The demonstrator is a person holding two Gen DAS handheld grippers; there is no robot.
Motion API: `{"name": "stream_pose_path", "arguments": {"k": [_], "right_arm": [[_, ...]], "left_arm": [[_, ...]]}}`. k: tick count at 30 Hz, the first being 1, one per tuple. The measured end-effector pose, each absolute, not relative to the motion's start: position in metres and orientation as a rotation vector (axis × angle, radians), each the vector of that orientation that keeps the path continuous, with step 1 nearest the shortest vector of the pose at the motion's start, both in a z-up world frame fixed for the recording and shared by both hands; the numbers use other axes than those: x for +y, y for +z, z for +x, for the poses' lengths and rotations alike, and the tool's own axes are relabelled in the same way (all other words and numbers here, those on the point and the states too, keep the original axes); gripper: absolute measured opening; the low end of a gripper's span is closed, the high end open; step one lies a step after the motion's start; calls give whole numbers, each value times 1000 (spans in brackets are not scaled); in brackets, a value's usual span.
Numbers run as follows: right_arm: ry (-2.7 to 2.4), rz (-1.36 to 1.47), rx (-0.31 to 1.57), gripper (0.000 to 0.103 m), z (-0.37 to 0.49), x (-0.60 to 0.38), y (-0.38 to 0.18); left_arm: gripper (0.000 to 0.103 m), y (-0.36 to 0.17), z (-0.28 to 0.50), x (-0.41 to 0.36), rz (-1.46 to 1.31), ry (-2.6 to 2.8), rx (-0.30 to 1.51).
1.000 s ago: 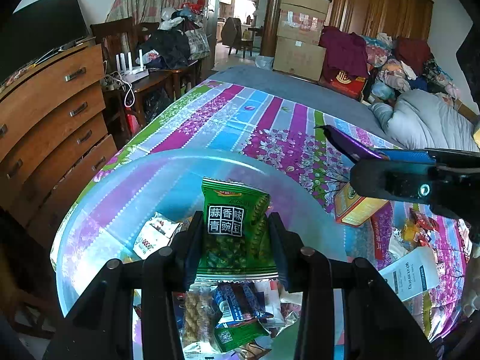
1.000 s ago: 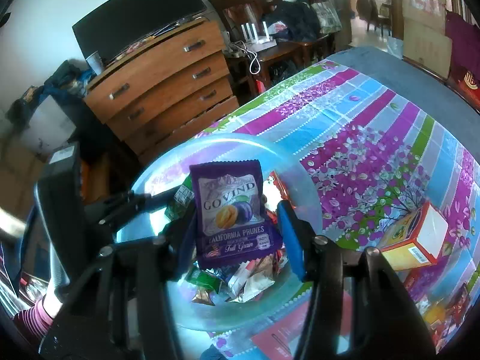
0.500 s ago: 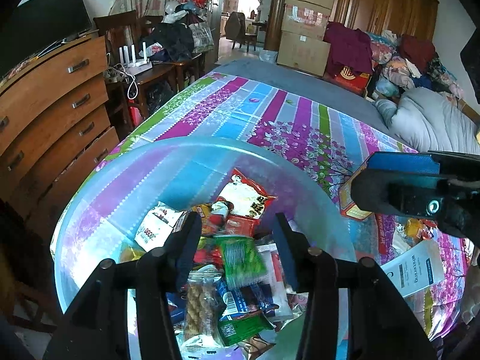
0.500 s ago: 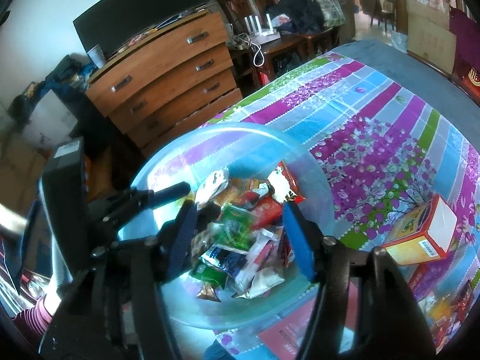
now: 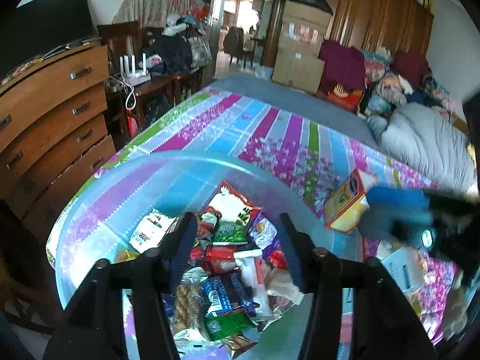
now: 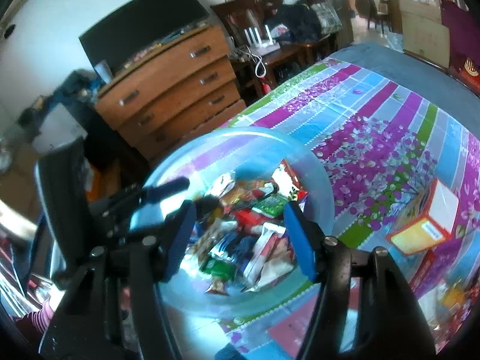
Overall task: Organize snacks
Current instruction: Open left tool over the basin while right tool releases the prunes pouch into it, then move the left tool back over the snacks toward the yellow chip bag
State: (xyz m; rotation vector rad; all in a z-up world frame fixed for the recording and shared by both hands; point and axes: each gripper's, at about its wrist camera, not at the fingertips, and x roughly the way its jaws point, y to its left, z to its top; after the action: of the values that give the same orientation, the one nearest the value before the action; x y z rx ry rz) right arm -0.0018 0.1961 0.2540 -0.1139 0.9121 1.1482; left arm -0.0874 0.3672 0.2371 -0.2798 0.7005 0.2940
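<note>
Both tools hover over the same bowl, each empty. Seen from its own camera, the left tool [image 5: 237, 246] has its jaws opening with nothing pressed between them; only the heap of packets shows through the gap below. The right tool [image 6: 240, 234] is opening too, again with no packet in its grip. Judging by this, each has let go and is free to fetch more.

Beneath everything is a bed covered with a striped, flowered sheet [image 5: 270, 138] in purple, blue and green, which serves as the work surface. A wooden chest of drawers [image 6: 171, 90] stands just beside the bed, with a dark television [image 6: 144, 24] on top. Cardboard boxes and piled clothes fill the far end of the room.

On the sheet sits a wide, clear blue plastic bowl [image 5: 126, 186], near the bed's edge by the drawers. It is the collecting place, so its broad open mouth suits dropping packets in from above.

To the right of the bowl, apart from it, lies a yellow and orange carton [image 6: 420, 228] on its side, with a few more loose packets and papers nearby, blurred. These look to be what is left to gather.

Inside the bowl are the snacks [image 5: 231, 255]: a loose jumble of small packets in red, green, blue, white and purple, overlapping where they fell. A green packet [image 5: 229, 232] lies near the top of the heap, a purple one [image 5: 264, 234] just beside it.
</note>
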Motion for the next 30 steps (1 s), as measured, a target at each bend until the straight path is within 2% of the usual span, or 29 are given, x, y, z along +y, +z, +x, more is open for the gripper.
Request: {"name": "stream_pose_path", "arguments": {"k": [2, 9, 11, 15, 19, 25, 30], "right_arm": [[1147, -84, 885, 74, -13, 172, 251], [996, 52, 892, 75, -44, 46, 195], [898, 82, 928, 86, -52, 2, 173], [775, 250, 1003, 86, -61, -85, 144], [632, 207, 970, 86, -81, -147, 138], [486, 268, 1020, 86, -100, -222, 105], [460, 236, 1006, 86, -127, -254, 91]], "left_arm": [[60, 244, -94, 357, -270, 280, 673], [62, 265, -102, 287, -204, 137, 608], [62, 269, -99, 257, -191, 69, 601], [62, 270, -97, 185, -157, -73, 593], [62, 265, -94, 122, -111, -162, 613], [63, 236, -80, 39, 11, -210, 717], [63, 214, -69, 1, 101, -140, 773]]}}
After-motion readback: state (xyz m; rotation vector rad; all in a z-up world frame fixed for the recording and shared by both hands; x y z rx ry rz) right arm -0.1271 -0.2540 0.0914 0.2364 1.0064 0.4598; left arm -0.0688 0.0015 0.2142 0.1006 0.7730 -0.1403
